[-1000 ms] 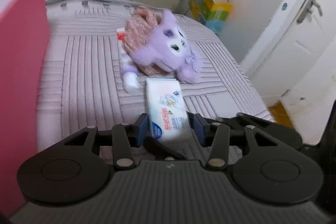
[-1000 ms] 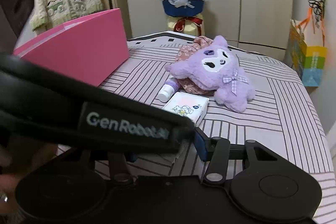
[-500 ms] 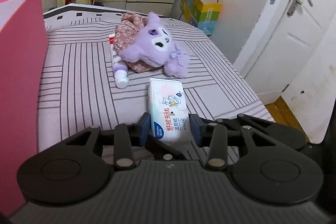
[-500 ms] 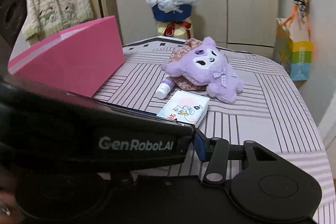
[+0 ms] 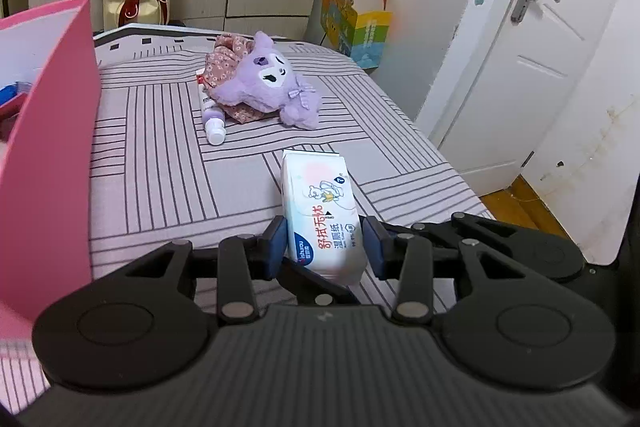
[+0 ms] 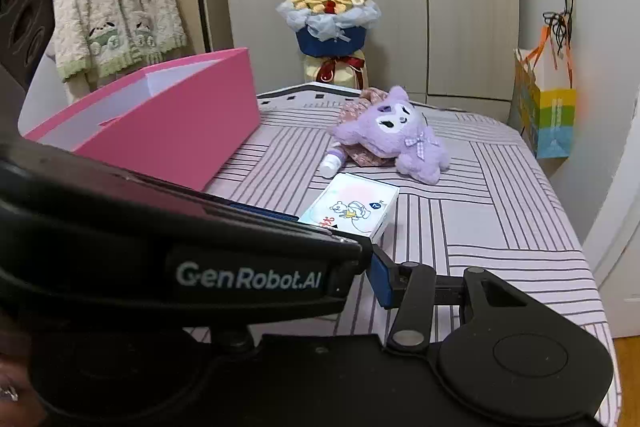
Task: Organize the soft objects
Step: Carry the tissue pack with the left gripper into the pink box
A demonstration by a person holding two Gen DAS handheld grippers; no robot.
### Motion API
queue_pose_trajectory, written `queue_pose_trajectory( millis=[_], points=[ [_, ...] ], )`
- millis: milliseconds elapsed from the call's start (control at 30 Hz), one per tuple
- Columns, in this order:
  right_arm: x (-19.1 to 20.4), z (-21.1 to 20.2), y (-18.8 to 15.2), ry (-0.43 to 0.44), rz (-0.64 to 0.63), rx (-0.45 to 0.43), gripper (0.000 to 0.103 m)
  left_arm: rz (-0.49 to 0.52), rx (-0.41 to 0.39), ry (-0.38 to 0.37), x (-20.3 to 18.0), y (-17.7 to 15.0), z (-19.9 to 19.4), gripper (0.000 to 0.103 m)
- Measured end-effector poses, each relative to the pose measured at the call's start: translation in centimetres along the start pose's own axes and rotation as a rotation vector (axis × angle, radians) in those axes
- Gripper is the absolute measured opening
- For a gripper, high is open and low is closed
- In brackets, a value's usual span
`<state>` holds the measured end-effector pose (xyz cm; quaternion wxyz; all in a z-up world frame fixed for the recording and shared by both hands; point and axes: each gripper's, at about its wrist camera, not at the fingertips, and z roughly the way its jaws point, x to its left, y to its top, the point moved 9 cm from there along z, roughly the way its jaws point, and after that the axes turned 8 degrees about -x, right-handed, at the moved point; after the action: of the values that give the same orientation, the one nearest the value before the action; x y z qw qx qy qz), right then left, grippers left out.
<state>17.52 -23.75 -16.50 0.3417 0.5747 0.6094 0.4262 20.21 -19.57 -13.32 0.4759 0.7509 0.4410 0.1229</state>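
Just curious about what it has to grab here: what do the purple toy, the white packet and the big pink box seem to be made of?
The purple toy looks like plush fabric: fuzzy, matte pile with a stitched face. The white packet, sitting between the left claw pads, seems to be thin plastic film, smooth and faintly shiny with printed lettering, probably wet wipes. The pink box looks like stiff matte cardboard, with flat walls and crisp edges.

Soft, even indoor light fills both views — bright enough, with only faint shadows under objects on the bed (image 5: 160,155). Mild glare washes the white door (image 5: 532,59) at the upper right of the left view. Fisheye bending curves the edges and darkens the corners. Focus is sharp — no motion blur.
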Motion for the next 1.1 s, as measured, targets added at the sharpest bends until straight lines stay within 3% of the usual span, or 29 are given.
queue_pose_trajectory(
  millis=[233, 600, 867, 1100],
  points=[
    [1.9, -3.0, 0.9, 0.016, -0.038, -0.011, 0.054, 0.01, -0.037, -0.006, -0.9, 0.2, -3.9, 0.039],
    [5.9, -7.8, 4.9, 0.033, -0.159, -0.108, 0.054, 0.056, -0.161, 0.031, -1.7, 2.5, -10.9, 0.039],
    [10.9, -8.1, 8.2, 0.122, -0.223, -0.191, 0.054, 0.064, -0.246, 0.133, 1.8, 4.9, -15.5, 0.039],
    [14.7, -5.2, 11.5, 0.244, -0.177, -0.231, 0.054, 0.038, -0.298, 0.225, 6.8, 7.7, -17.6, 0.04]
  ],
)
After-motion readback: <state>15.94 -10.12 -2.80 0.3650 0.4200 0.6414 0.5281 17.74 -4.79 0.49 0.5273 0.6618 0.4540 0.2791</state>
